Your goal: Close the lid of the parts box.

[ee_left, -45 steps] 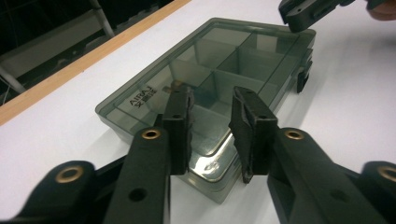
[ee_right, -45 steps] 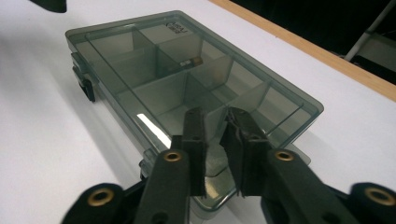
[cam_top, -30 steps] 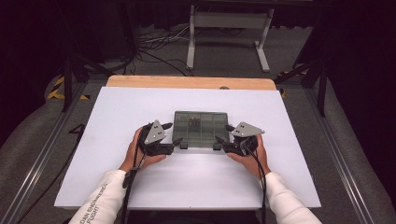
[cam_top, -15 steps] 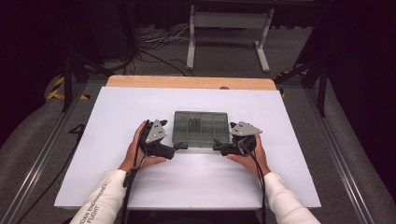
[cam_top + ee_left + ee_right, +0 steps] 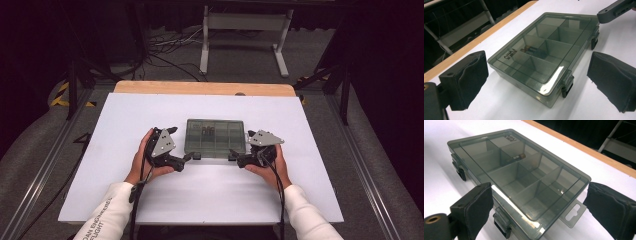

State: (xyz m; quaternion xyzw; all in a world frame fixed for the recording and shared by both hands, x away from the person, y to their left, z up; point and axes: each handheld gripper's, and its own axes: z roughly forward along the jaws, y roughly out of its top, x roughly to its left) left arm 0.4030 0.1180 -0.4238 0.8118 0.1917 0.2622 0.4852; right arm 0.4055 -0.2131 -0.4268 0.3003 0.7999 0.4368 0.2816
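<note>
A smoky clear compartment box (image 5: 215,135) lies lid-down-shut on the white table, with small batteries (image 5: 207,132) in one middle cell. My left gripper (image 5: 191,157) is at its front left latch and my right gripper (image 5: 234,159) at its front right latch. In the left gripper view the box (image 5: 544,50) and its near latch (image 5: 567,85) sit ahead of my left gripper (image 5: 537,65), pads apart and clear of it. The right gripper view shows the box (image 5: 519,170) before my right gripper (image 5: 542,202), likewise untouched. Both pairs of jaws have just been opening, with nothing gripped.
The white tabletop (image 5: 200,200) has bare room around the box and ends in a wooden strip (image 5: 200,88) at the far side. Beyond it stand a white desk frame (image 5: 245,30) and floor cables (image 5: 165,50). Metal rails run along both table sides.
Both hands stay at the box's front corners, the left gripper shifting only slightly. The box has not moved.
</note>
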